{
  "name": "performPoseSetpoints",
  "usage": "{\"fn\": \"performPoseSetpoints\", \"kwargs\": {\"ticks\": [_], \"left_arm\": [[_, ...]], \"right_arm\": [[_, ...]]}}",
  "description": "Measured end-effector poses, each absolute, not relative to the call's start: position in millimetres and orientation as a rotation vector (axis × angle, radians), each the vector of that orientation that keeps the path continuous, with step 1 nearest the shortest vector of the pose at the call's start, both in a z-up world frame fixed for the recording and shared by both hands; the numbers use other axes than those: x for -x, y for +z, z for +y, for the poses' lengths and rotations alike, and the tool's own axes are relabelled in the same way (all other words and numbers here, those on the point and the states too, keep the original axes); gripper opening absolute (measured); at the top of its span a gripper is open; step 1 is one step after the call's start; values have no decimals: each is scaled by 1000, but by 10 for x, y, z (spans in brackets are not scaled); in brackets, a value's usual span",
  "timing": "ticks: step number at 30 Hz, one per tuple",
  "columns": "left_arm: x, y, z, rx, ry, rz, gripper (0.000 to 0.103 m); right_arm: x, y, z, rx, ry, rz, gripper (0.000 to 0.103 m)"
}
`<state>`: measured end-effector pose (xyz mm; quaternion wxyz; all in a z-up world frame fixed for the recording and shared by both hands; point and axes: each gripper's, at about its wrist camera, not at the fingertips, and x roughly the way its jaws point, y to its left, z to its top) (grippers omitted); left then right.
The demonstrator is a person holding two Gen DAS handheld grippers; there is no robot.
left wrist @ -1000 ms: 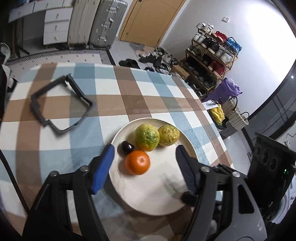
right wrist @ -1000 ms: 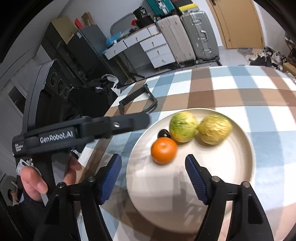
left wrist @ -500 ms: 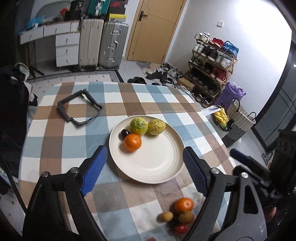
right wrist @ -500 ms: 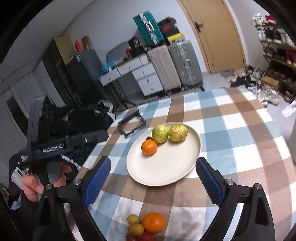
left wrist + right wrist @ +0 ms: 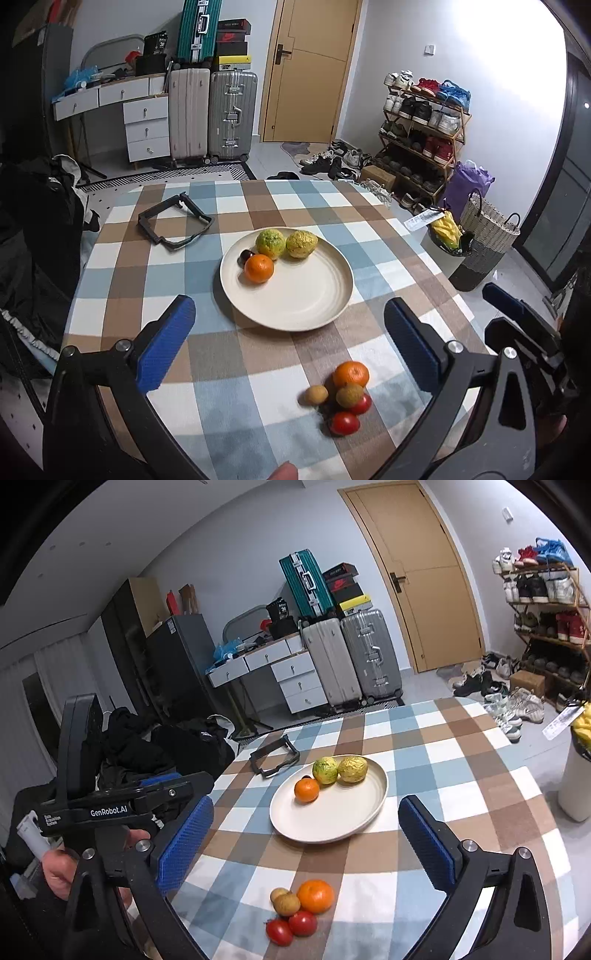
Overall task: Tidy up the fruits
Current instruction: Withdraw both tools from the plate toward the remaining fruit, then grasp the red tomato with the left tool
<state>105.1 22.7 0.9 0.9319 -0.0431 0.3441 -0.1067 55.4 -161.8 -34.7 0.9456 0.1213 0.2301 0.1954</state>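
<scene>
A cream plate (image 5: 295, 299) (image 5: 328, 819) on the checked cloth holds an orange (image 5: 259, 268), a green-yellow citrus (image 5: 270, 243), a wrinkled yellow fruit (image 5: 301, 244) and a small dark fruit (image 5: 246, 256). Near the table's front edge lie a loose orange (image 5: 351, 373) (image 5: 316, 896), two small brown fruits (image 5: 316, 394) (image 5: 286, 902) and two tomatoes (image 5: 344, 422) (image 5: 279, 931). My left gripper (image 5: 288, 314) hangs above the cloth between plate and pile. My right gripper (image 5: 306, 812) hovers likewise. The jaws of both are opening, with nothing between them.
A black open frame (image 5: 175, 225) (image 5: 274, 760) lies on the cloth behind the plate to the left. Dark clothing (image 5: 40, 229) is piled beside the table's left edge. A woven basket (image 5: 484, 236) and a shoe rack (image 5: 424, 129) stand on the floor to the right.
Both grippers have drawn back and upward from the plate and their jaws have spread wider. The loose fruit pile at the front edge has come into view.
</scene>
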Motion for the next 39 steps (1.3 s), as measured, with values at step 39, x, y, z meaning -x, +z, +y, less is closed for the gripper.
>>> {"fn": "performPoseSetpoints", "kwargs": {"ticks": [39], "left_arm": [[-673,-1467,-174,47,-264,940,102]], "right_arm": [[53,-1344,-1726,-164,205,654,103]]}}
